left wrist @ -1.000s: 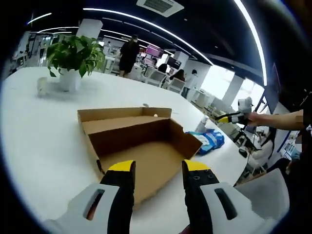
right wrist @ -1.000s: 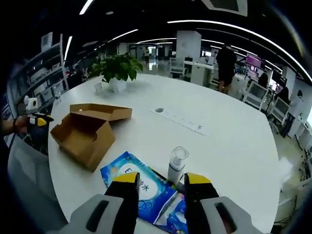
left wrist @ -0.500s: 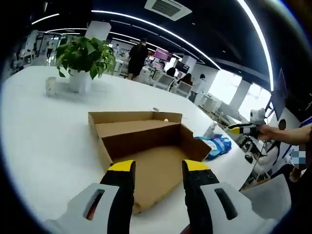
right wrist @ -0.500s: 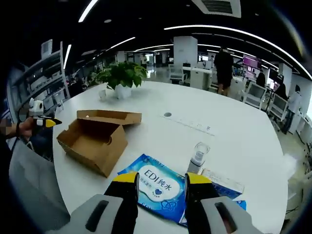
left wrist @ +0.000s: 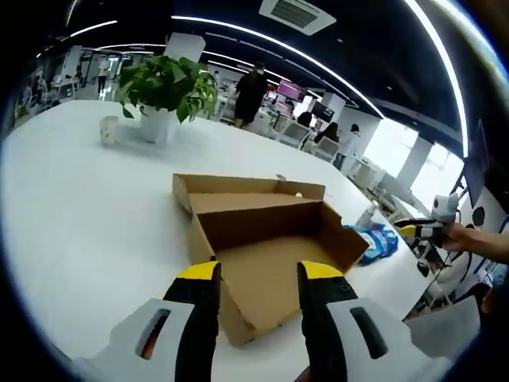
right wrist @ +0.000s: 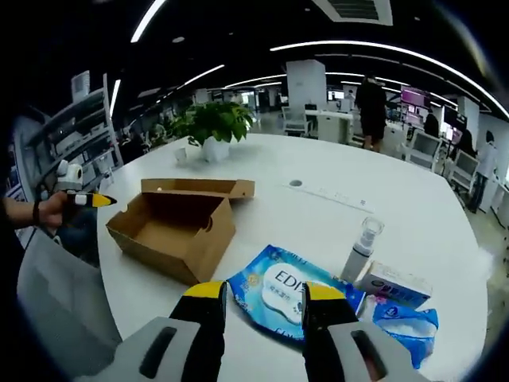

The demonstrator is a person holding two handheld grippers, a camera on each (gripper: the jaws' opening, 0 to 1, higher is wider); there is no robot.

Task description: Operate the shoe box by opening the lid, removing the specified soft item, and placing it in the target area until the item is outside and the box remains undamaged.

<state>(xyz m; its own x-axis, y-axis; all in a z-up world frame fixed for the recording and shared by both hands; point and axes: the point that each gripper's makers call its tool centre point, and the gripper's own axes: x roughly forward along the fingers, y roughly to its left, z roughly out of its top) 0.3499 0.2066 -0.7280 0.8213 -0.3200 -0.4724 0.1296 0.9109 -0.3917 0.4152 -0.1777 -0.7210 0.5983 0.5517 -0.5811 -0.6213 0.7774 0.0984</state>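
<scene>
An open brown cardboard shoe box [left wrist: 270, 247] lies on the white table [left wrist: 95, 191], lid folded back, its inside bare. My left gripper [left wrist: 258, 274] is open just above its near edge. In the right gripper view the box [right wrist: 179, 227] sits left of a blue wet-wipes pack [right wrist: 286, 290], which lies right beyond my open right gripper [right wrist: 264, 290]. The other gripper [right wrist: 83, 199] shows at the far left, held by a hand. In the left gripper view the wipes pack [left wrist: 378, 239] lies right of the box, with the right gripper [left wrist: 421, 231] beyond it.
A potted plant [left wrist: 163, 95] and a small white cup [left wrist: 109, 130] stand at the back of the table. A spray bottle [right wrist: 359, 247], a white carton [right wrist: 394, 282] and a blue pouch [right wrist: 409, 318] lie right of the wipes. People stand among desks behind.
Both views have shifted as the hands moved. The left view has swung, so the box sits more to the right. The right gripper has pulled back, so the whole wipes pack and carton show.
</scene>
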